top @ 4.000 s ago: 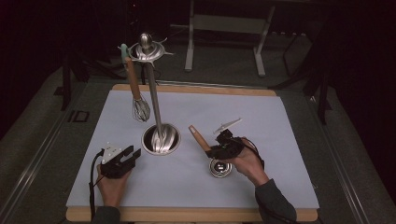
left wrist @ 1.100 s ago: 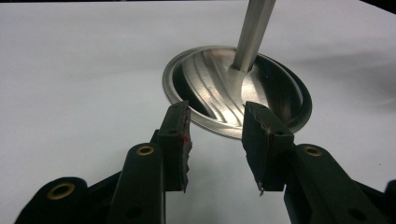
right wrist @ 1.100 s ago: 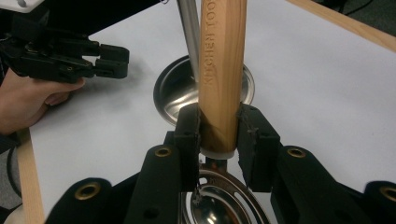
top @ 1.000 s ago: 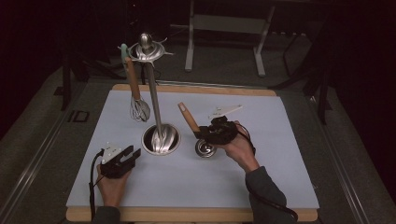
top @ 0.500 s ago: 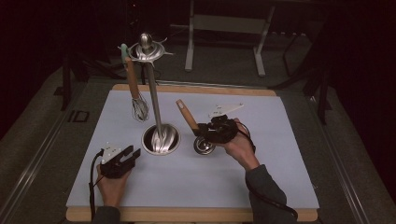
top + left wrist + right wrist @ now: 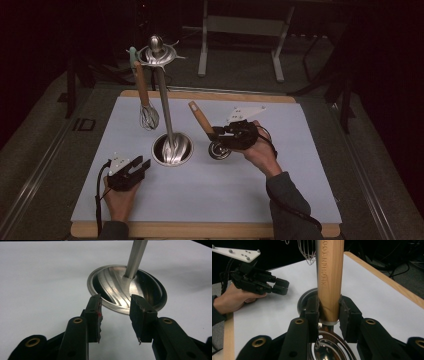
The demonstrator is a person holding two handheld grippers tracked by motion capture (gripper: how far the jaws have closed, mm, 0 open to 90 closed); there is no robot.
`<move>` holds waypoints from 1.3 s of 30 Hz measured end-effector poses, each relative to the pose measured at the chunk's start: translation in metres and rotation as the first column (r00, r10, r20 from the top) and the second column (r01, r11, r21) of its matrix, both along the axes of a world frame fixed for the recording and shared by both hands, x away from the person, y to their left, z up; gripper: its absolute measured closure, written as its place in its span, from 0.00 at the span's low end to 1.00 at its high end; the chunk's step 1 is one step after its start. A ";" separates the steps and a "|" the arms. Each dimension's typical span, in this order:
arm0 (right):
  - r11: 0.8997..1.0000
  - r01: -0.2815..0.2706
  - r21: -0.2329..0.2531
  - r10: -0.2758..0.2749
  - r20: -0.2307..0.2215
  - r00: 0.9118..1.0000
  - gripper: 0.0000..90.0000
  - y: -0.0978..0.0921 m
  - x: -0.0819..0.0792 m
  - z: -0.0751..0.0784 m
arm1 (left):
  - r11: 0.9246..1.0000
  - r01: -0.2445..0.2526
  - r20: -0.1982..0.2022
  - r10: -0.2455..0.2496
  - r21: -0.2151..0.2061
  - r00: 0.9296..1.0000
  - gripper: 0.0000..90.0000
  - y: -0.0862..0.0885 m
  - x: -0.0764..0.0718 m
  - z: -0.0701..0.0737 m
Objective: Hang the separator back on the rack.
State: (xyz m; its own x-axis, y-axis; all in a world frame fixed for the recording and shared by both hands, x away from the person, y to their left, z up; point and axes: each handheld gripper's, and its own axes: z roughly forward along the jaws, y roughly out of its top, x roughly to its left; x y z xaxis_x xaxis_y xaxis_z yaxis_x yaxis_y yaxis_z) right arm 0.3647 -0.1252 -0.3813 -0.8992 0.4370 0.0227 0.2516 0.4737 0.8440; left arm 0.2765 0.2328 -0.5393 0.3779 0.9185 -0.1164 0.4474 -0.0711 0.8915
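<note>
1. The wooden-handled strainer (image 6: 206, 129), tilted just right of the stand's base (image 6: 172, 149), looks light and stiff; its handle gives a sure hold, the metal bowl likely slippery.
2. The right hand-held gripper (image 6: 216, 133) clamps that handle (image 6: 329, 280) low down.
3. The left hand-held gripper (image 6: 140, 165) rests near left on the bench (image 6: 300, 190), jaws narrowly apart, empty.
4. The stand's pole (image 6: 164, 105) and hanging whisk (image 6: 148, 116) crowd the path left.
</note>
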 end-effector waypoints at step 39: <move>0.995 -0.079 0.061 0.074 0.076 0.994 0.79 -0.006 0.000 0.027 | 1.000 -0.001 0.000 0.001 0.000 1.000 0.69 0.000 0.000 0.000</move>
State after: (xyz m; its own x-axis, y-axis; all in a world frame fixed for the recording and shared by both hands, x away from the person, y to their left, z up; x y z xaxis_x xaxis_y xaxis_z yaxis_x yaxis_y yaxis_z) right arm 0.3651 -0.1310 -0.3539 -0.9301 0.3668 -0.0191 0.1527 0.4335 0.8881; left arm 0.2763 0.2329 -0.5392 0.3769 0.9189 -0.1167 0.4474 -0.0702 0.8916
